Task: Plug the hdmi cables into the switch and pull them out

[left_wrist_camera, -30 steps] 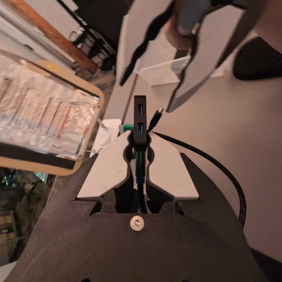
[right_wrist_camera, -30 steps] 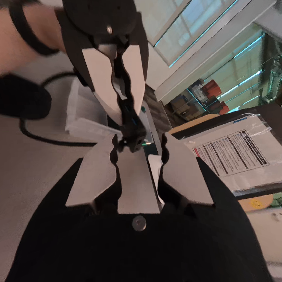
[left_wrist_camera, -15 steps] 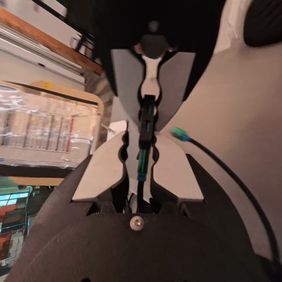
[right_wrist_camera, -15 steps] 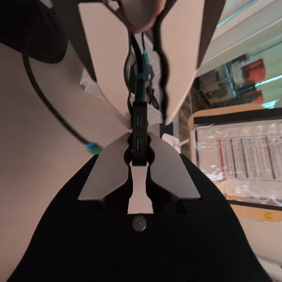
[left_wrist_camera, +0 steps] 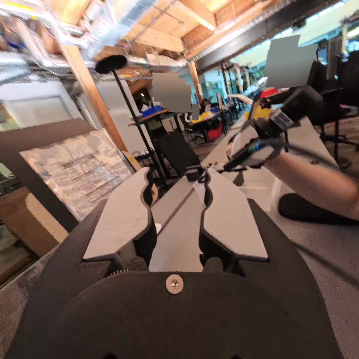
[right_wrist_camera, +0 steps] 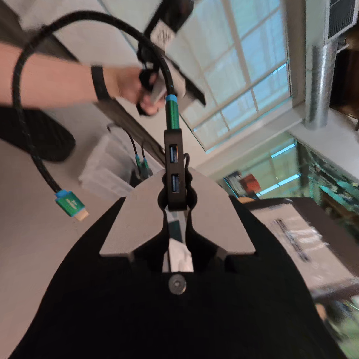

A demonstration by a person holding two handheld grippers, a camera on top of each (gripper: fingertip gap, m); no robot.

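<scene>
Fingers of the right gripper [right_wrist_camera: 175,191] are clamped on the lower half of the black switch [right_wrist_camera: 173,169], which stands upright between them with two blue ports facing the camera, lifted off the grey table [right_wrist_camera: 29,242]. One green hdmi plug [right_wrist_camera: 172,113] is seated in the far, top end of the switch; its black braided cable [right_wrist_camera: 25,81] arcs up and over to the left and comes down again, ending in a second green plug [right_wrist_camera: 70,203] that hangs free near the table, plugged into nothing. Over on the left, the left gripper [left_wrist_camera: 177,174] has its fingers spread apart with nothing between them, tips well clear of the switch, and through the gap only bare table shows. Farther back a clear plastic bin [right_wrist_camera: 101,171] holds more green-ended cables. As I judge it, the plugging half is at least partly done, with one connector seated; what remains is getting that plug pulled back out, and perhaps the loose end tried as well, so the empty left gripper looks the natural one to take hold of the seated plug
</scene>
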